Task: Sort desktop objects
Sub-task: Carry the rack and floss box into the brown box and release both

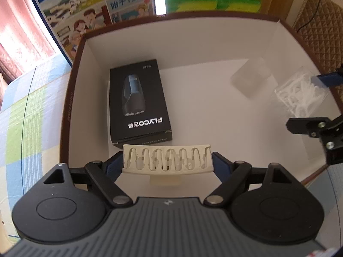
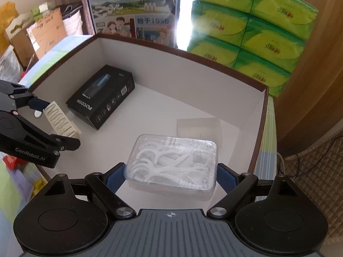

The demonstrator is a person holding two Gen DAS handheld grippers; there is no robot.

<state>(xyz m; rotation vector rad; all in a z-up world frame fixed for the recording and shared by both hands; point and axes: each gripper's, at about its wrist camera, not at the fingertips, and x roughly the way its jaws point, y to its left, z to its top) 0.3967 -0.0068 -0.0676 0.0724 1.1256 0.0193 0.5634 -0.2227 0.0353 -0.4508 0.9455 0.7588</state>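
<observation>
A large white-lined box (image 2: 253, 115) fills the checked tabletop, tissue packs (image 2: 253, 30) behind at twelve o'clock. A black shaver box (image 1: 139, 102) lies at its ten o'clock. The right gripper (image 2: 171, 171) clamps the clear floss-pick case (image 2: 173, 160), and the left gripper (image 1: 167, 160) clamps the white slotted holder (image 1: 167, 159) crosswise; both hover over the floor, ready to drop.

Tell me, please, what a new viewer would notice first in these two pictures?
First, the big white-lined box that both grippers reach over. The right gripper holds a clear case of floss picks above its floor; the left gripper holds a white comb-like rack. A black shaver box lies flat inside, toward the left wall, and green tissue packs are stacked behind.
</observation>
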